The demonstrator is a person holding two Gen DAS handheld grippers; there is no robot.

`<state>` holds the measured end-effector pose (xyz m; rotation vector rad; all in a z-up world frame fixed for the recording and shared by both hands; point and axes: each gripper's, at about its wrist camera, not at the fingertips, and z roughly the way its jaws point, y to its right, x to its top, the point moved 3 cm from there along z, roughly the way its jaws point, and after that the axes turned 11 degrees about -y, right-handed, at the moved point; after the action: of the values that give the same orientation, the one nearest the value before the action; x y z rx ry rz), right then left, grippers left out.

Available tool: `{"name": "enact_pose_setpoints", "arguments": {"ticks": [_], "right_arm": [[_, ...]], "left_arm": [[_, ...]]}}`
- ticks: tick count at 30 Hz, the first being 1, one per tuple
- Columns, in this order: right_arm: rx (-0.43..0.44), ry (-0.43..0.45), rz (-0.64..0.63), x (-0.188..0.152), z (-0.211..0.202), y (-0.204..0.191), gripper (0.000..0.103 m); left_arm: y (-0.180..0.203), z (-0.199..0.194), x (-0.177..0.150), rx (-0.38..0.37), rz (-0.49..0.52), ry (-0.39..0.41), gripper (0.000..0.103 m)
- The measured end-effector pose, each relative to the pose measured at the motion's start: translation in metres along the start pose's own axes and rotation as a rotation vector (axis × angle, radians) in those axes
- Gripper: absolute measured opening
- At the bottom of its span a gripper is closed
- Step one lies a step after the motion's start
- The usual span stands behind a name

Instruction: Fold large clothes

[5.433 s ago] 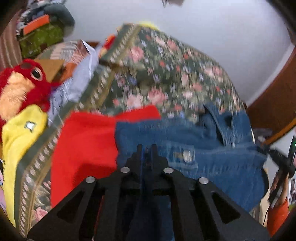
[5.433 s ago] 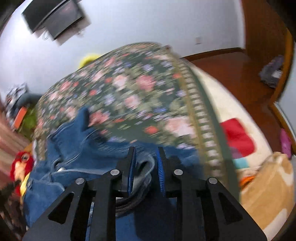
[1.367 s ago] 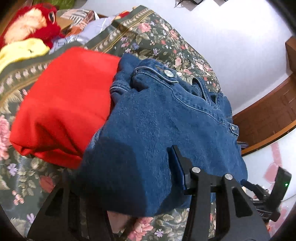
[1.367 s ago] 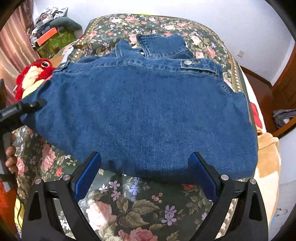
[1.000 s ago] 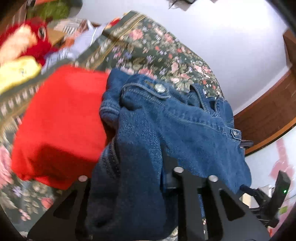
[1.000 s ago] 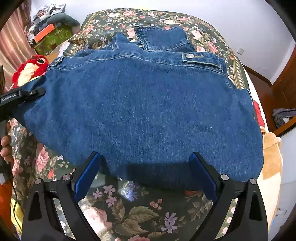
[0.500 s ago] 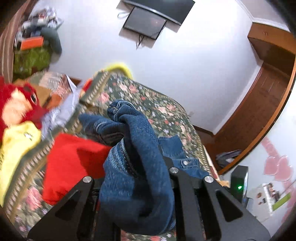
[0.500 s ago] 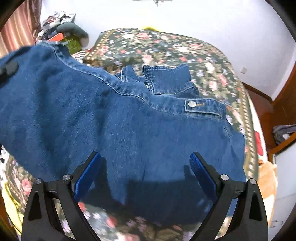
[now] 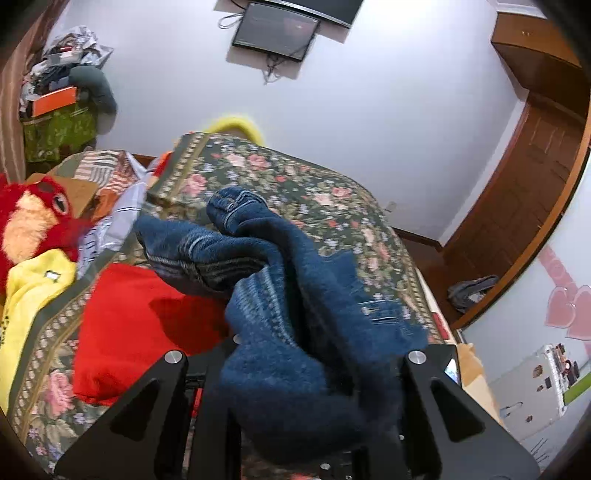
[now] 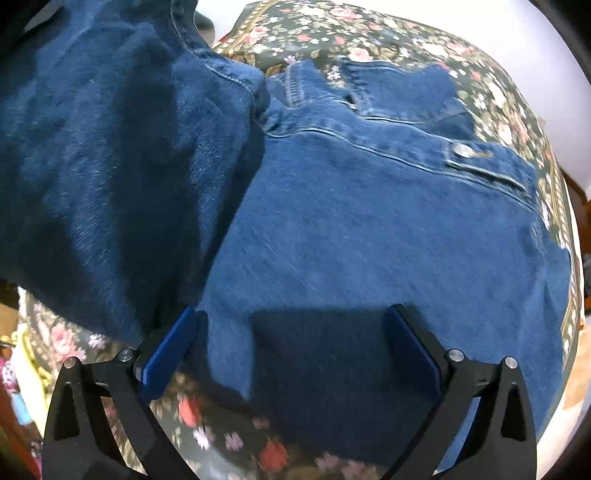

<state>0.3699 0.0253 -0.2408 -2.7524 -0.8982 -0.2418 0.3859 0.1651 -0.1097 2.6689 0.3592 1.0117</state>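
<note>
The blue denim jacket [image 10: 369,229] lies spread on the dark floral bedspread [image 10: 388,33], its left side lifted and bunched over the left gripper [image 9: 295,369], whose jaws are buried in the cloth, so I cannot tell their state. The right gripper [image 10: 291,350] hovers at the near hem, jaws wide apart. Beside the jacket sits a folded red garment [image 9: 140,317], a yellow cloth [image 9: 33,280] and a red plush toy [image 9: 33,221]. A wall-mounted screen [image 9: 277,33] hangs above; a wooden door [image 9: 528,177] stands to the right.

Blue denim jacket [image 10: 369,221] half-spread on bed, left side lifted, bunched.
</note>
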Motion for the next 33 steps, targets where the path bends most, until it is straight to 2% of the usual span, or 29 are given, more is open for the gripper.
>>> {"name": "enact_pose_setpoints", "arguments": {"ticks": [5, 10, 13, 15, 18, 22, 23, 25, 28, 33], "right_arm": [[0.017, 0.076, 0.134, -0.036, -0.043, 0.058, 0.101], [-0.072, 0.108, 0.220, -0.071, -0.075, 0.110, 0.101], [-0.134, 0.122, 0.275, -0.095, -0.092, 0.145, 0.101], [-0.139, 0.122, 0.313, -0.100, -0.097, 0.165, 0.101], [-0.126, 0.127, 0.376, -0.119, -0.103, 0.187, 0.101], [-0.126, 0.130, 0.407, -0.133, -0.105, 0.197, 0.101], [-0.127, 0.131, 0.411, -0.143, -0.110, 0.193, 0.101], [-0.124, 0.132, 0.419, -0.146, -0.111, 0.193, 0.101], [-0.108, 0.148, 0.428, -0.153, -0.117, 0.190, 0.101], [-0.086, 0.194, 0.408, -0.154, -0.134, 0.174, 0.101]], "left_arm": [[0.057, 0.018, 0.001, -0.044, 0.064, -0.016, 0.013], [0.132, 0.057, -0.015, -0.110, 0.144, -0.080, 0.013], [0.173, 0.091, -0.037, -0.053, 0.243, -0.141, 0.013], [0.191, 0.116, -0.057, -0.005, 0.310, -0.204, 0.013], [0.203, 0.147, -0.098, 0.012, 0.394, -0.337, 0.013], [0.211, 0.146, -0.136, 0.040, 0.511, -0.387, 0.013], [0.211, 0.144, -0.139, 0.040, 0.520, -0.389, 0.014], [0.210, 0.138, -0.141, 0.005, 0.514, -0.413, 0.031], [0.211, 0.125, -0.141, -0.080, 0.457, -0.455, 0.043], [0.211, 0.097, -0.133, -0.111, 0.451, -0.455, 0.044]]}}
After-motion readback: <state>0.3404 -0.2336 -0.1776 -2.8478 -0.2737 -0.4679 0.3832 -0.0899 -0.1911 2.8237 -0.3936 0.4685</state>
